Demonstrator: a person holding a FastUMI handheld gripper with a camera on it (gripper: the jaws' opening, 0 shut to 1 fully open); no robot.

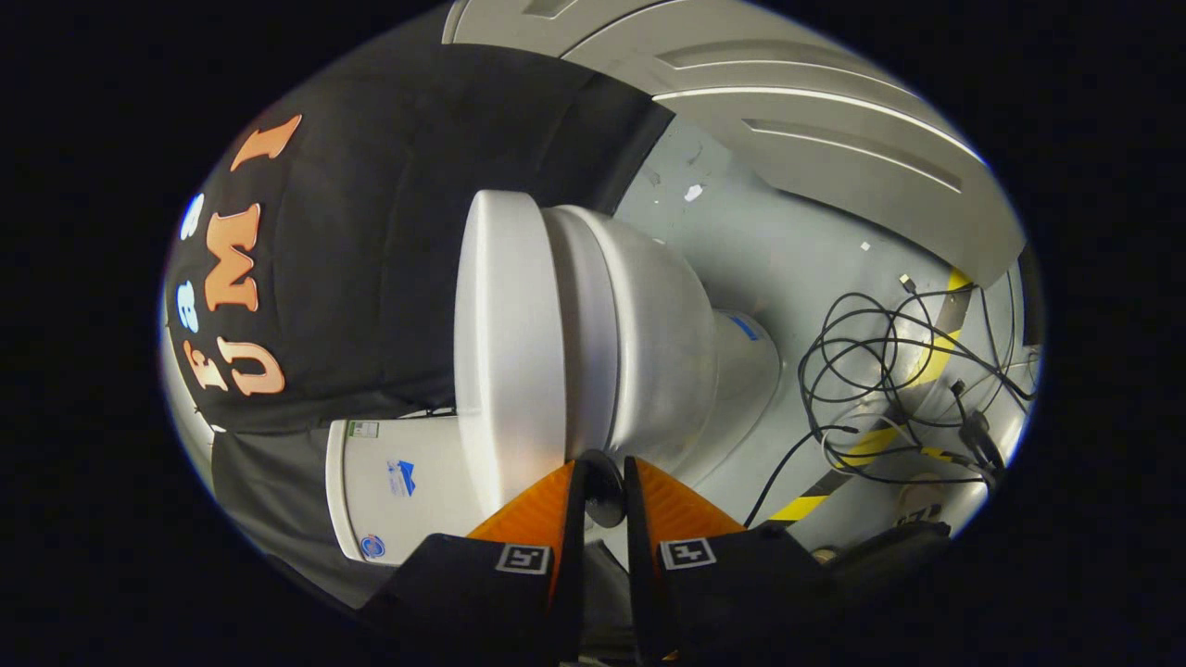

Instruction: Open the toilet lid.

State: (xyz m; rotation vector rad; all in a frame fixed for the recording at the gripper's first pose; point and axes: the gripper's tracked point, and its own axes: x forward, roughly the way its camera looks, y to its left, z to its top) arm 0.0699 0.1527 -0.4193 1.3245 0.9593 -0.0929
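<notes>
White ceramic toilet point(649, 352) sits just ahead of the tongs point(604, 491), w/ its smooth white plastic lid point(510, 343) down flat on the seat & the white tank point(389, 491) behind. Tangle of black cables point(889, 371) on the grey floor. Tongs nearly pressed together, tips at the lid's front rim, gripping nothing afaict. Looks like approach step; next prob needs hooking under the rim & swinging it up.
</notes>
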